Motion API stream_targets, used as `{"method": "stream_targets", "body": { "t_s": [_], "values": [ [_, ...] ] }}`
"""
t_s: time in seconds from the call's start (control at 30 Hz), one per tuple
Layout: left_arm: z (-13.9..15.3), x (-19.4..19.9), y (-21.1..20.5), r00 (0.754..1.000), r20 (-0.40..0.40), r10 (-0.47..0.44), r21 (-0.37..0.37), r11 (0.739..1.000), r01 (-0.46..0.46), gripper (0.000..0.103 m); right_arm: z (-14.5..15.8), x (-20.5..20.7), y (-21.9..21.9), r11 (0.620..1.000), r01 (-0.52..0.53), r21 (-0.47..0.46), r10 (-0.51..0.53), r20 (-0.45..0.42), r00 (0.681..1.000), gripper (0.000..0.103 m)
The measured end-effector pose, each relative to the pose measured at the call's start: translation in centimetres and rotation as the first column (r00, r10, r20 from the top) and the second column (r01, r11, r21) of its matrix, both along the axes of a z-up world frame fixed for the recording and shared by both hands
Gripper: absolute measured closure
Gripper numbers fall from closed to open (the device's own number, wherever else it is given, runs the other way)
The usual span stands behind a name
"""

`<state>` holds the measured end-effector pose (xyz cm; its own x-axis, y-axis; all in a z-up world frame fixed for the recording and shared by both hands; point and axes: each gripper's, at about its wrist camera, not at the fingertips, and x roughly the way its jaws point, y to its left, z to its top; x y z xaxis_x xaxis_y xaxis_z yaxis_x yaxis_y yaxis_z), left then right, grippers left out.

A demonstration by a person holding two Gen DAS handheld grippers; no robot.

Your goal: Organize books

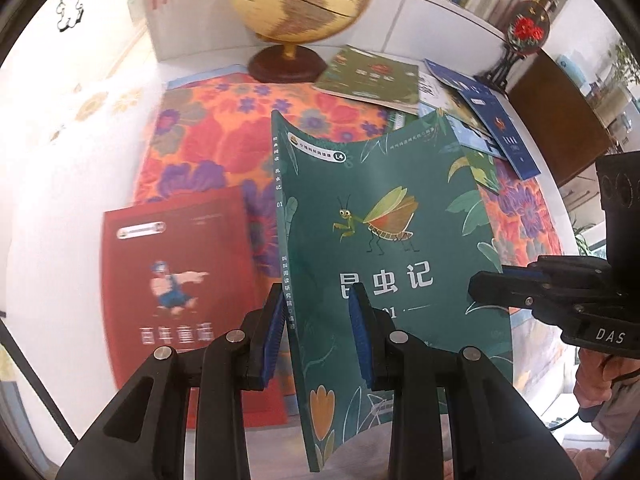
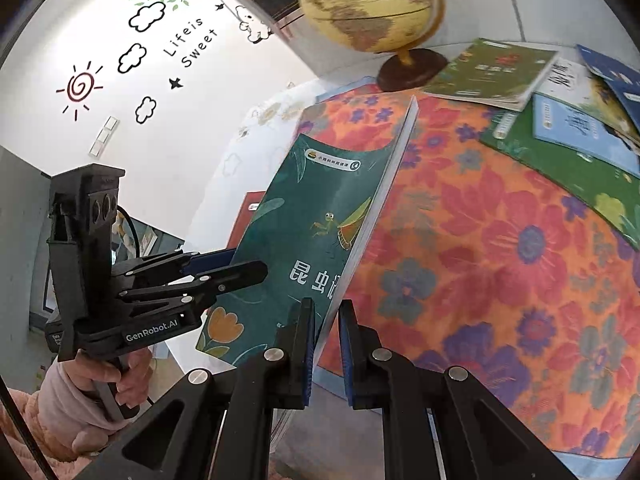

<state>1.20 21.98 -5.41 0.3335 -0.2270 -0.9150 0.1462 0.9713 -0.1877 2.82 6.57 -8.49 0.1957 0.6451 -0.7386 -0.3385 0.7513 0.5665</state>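
- Book, teal with a mantis cover: left wrist view, fills the centre, lifted above the floral cloth. Left claw clamped on its spine side at 6 o'clock; right claw grips the far edge at 3 o'clock.
- Red book lies flat at 8 o'clock; globe at 12; loose books at 1 o'clock.
- Right wrist view: right claw pinched together on the page edge of the teal book; left claw at 9 o'clock.
- Judgement: thin softcover, light, floppy; cover bows. Glossy, may slip. Hold near the spine, both edges supported.
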Motion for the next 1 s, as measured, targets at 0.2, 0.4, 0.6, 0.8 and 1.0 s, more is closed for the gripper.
{"method": "stream_targets", "body": {
  "t_s": [0.2, 0.4, 0.6, 0.8, 1.0],
  "values": [
    [0.2, 0.0, 4.2, 0.999, 0.010, 0.040, -0.003, 0.999, -0.040, 0.075, -0.5, 0.6, 4.3, 0.999, -0.019, 0.026, 0.019, -0.018, 1.000, 0.092],
    [-0.2, -0.3, 8.0, 0.996, 0.005, 0.085, -0.018, 0.996, -0.085, 0.074, -1.0, 0.9, 8.0, 0.998, -0.056, 0.012, 0.056, -0.026, 0.998, 0.092],
    [-1.0, -0.7, 10.6, 0.993, -0.003, 0.118, -0.026, 0.993, -0.118, 0.074, -1.9, 1.3, 10.8, 0.997, -0.071, -0.002, 0.071, -0.038, 0.997, 0.092],
    [-2.6, -1.0, 13.1, 0.987, -0.042, 0.156, -0.041, 0.987, -0.158, 0.073, -3.2, 1.7, 12.9, 0.997, -0.076, -0.017, 0.075, -0.059, 0.995, 0.092],
    [-3.8, -1.3, 14.8, 0.978, -0.071, 0.194, -0.059, 0.978, -0.199, 0.073, -4.3, 1.5, 14.5, 0.995, -0.094, -0.016, 0.092, -0.091, 0.992, 0.092]
  ]
}}
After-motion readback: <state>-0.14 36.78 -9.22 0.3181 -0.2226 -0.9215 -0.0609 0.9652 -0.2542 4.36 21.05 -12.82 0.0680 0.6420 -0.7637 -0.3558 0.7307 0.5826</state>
